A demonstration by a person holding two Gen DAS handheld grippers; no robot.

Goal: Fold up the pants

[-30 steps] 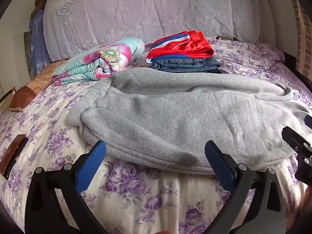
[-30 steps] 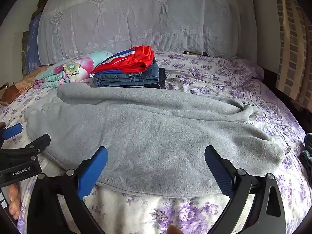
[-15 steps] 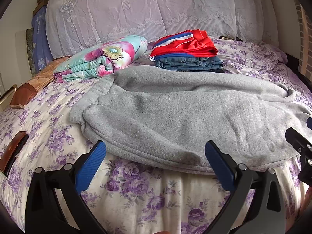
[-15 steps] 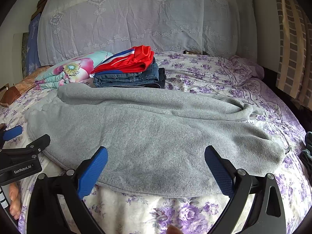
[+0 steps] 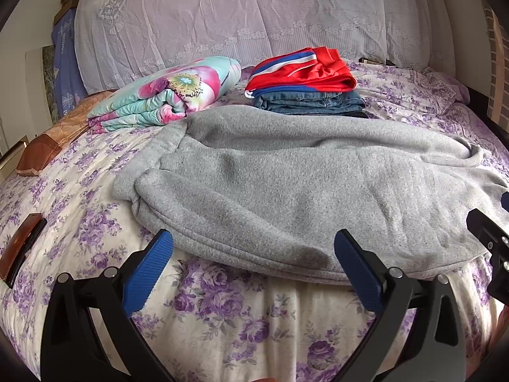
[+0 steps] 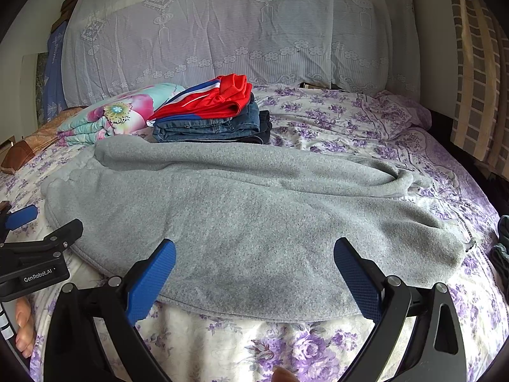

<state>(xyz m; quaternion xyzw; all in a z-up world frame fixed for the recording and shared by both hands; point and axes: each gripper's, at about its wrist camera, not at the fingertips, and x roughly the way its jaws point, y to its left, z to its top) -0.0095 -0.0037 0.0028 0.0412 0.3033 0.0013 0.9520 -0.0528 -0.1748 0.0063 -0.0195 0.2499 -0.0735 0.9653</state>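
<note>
Grey pants lie on bed; both grippers gape wide, empty

The pants were matt grey fleece, softly napped. The bedsheet was smooth printed cotton-like cloth. The left tongs had matt black plastic arms, textured blue pads and shiny metal rivets. The red garment looked slick and faintly glossy above coarse denim jeans.

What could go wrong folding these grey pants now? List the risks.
1. The grey pants lie doubled, so the open left gripper may pinch only the top layer.
2. The far leg nearly touches the folded jeans stack; a lift could drag it.
3. Both grippers crowd the near hem; the right gripper could bump the left.
</note>
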